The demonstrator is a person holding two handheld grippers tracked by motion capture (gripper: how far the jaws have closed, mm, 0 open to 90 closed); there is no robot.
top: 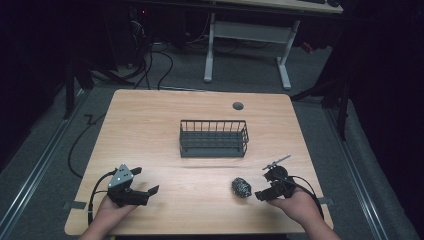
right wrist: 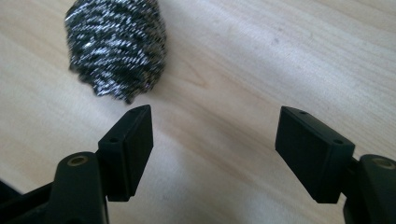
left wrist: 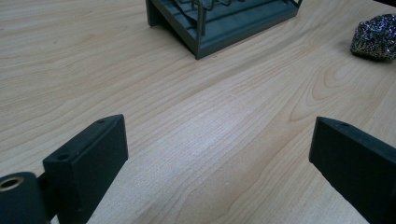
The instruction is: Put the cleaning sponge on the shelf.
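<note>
Right gripper (top: 262, 194) sits lower right of the high view, jaws spread wide with nothing between them, aimed left at the steel wool scrubber (top: 241, 187). In the right gripper view the right gripper (right wrist: 212, 140) has the scrubber (right wrist: 116, 49) in the upper left of the frame, just ahead of the left-hand jaw tip and off the jaw centreline, not touching. Likely the jaws are held wide to fit round the bulky ball, still needing a shift sideways to centre on it. The hand behind the gripper rests low at the table's near edge, forearm coming in from the bottom.

Left gripper (top: 150, 192) is at lower left of the high view, also spread and empty, pointing right, apparently parked out of the way. In the left gripper view the left gripper (left wrist: 219, 154) looks over bare wooden table (left wrist: 187, 116).

Wire basket (top: 214, 138) stands mid-frame, well apart from both grippers; it looks empty and is the probable drop spot.
</note>
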